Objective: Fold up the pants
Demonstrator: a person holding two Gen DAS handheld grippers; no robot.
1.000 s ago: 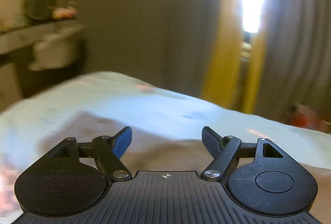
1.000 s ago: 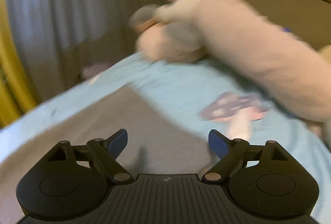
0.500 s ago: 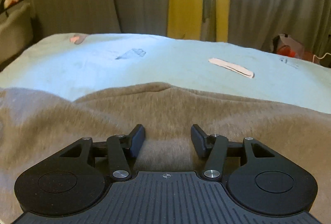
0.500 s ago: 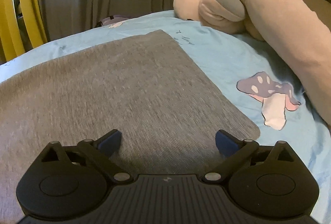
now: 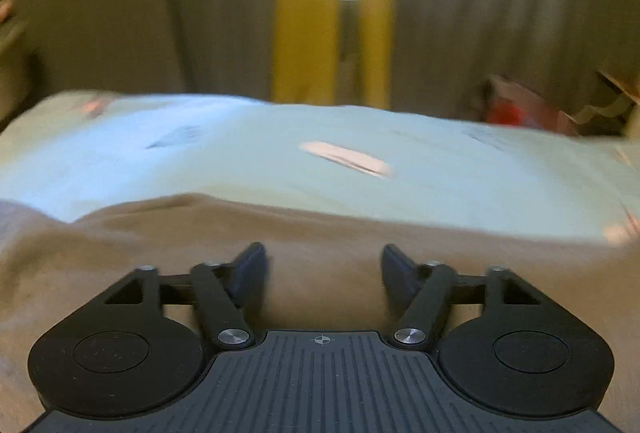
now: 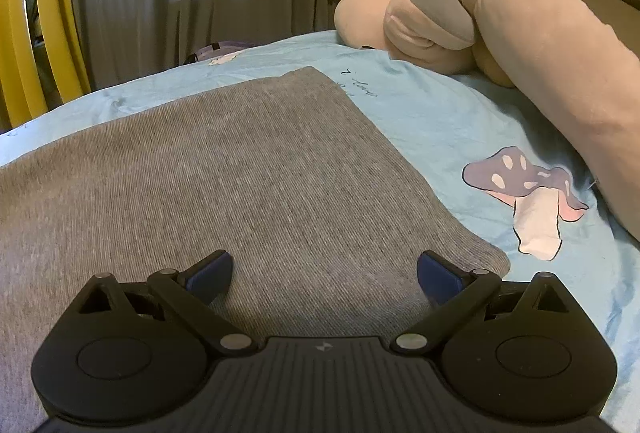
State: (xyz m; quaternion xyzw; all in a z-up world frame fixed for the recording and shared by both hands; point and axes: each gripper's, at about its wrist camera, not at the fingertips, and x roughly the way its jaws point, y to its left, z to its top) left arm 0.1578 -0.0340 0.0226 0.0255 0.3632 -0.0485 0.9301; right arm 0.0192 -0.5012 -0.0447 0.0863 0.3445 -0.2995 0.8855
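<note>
Grey knitted pants (image 6: 240, 173) lie spread flat on a light blue bed sheet (image 6: 440, 113). In the right wrist view my right gripper (image 6: 324, 273) hovers low over the cloth near its right-hand corner, jaws wide open with nothing between them. The left wrist view is blurred: the same pants (image 5: 320, 233) look brownish and bunch into a low fold ahead. My left gripper (image 5: 322, 269) sits just above that cloth. Its jaws are opening, and no cloth is pinched between the pads.
A long beige plush toy (image 6: 500, 25) lies along the right side of the bed. A mushroom print (image 6: 524, 193) marks the sheet beside the pants. Grey and yellow curtains (image 5: 304, 5) hang behind the bed. A red and white heap (image 5: 516, 109) sits beyond the far edge.
My left gripper swung toward the curtains and sank onto the pants; its jaws narrowed, then widened again. My right gripper dropped closer to the cloth and opened wider.
</note>
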